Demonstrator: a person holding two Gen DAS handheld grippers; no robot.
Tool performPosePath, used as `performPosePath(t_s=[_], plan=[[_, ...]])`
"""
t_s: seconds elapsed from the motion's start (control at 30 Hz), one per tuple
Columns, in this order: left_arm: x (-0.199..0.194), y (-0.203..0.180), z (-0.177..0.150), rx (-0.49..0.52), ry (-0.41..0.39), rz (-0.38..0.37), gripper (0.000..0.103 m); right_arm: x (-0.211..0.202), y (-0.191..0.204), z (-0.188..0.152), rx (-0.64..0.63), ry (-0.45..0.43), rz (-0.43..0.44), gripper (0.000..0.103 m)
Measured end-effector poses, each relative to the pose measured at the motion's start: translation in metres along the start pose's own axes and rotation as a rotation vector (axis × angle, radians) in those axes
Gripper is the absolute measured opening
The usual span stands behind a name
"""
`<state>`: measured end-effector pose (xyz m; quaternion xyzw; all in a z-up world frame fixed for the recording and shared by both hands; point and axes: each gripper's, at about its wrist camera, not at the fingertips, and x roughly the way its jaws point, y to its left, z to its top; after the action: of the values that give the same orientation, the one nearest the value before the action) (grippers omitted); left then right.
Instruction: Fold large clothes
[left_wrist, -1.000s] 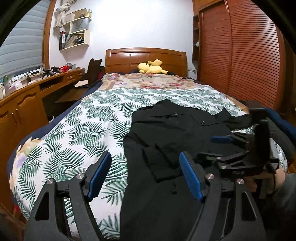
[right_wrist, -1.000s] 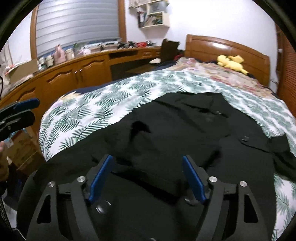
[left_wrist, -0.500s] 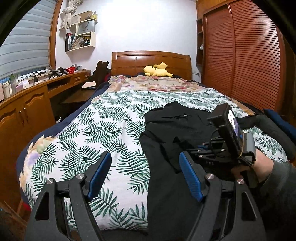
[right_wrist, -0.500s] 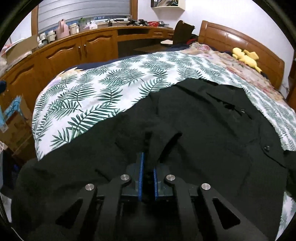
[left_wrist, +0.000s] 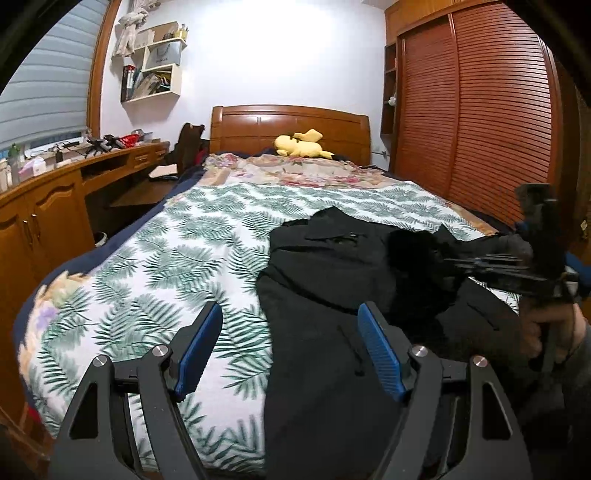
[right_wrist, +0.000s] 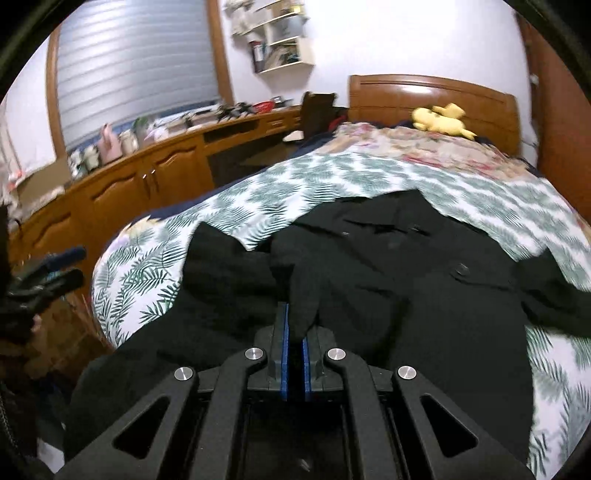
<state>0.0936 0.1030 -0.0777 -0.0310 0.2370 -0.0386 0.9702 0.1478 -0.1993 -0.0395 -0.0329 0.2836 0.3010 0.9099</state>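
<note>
Bedroom, bed with leaf-print cover. Right gripper, spread a second ago, now pinching fold of black coat, lifting it off cover ahead of its fingers. Left gripper unchanged: spread, empty, coat's edge just ahead. Judgement: fold begun; coat lies rumpled, unfolded.

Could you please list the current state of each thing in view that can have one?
Black button-front garment: spread on the bed, rumpled, one fold pinched up.
Left gripper: open, empty.
Right gripper: shut on the garment's fold.
Slatted wooden wardrobe doors: closed.
Grey window blind: lowered.
</note>
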Motion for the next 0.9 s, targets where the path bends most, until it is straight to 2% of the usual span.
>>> performPosePath(t_s=[0.27, 0.37, 0.4, 0.57, 0.77, 0.9], plan=[[0.037, -0.034, 0.005, 0.046, 0.012, -0.06, 0.077, -0.028, -0.032, -0.036, 0.098, 0.002, -0.079, 0.006], [0.057, -0.043, 0.006, 0.057, 0.02, -0.079, 0.077, -0.031, -0.038, -0.05, 0.138, 0.011, -0.13, 0.019], [0.066, -0.046, 0.005, 0.06, 0.031, -0.087, 0.077, -0.03, -0.039, -0.054, 0.147, 0.024, -0.154, 0.027], [0.096, -0.055, -0.005, 0.088, 0.048, -0.095, 0.077, -0.027, -0.047, -0.074, 0.153, 0.062, -0.238, 0.046], [0.119, -0.06, -0.021, 0.079, 0.068, -0.106, 0.076, -0.036, -0.042, -0.073, 0.153, 0.064, -0.318, 0.05], [0.115, -0.064, -0.027, 0.097, 0.048, -0.107, 0.077, -0.058, -0.03, -0.071, 0.169, 0.051, -0.36, 0.05]])
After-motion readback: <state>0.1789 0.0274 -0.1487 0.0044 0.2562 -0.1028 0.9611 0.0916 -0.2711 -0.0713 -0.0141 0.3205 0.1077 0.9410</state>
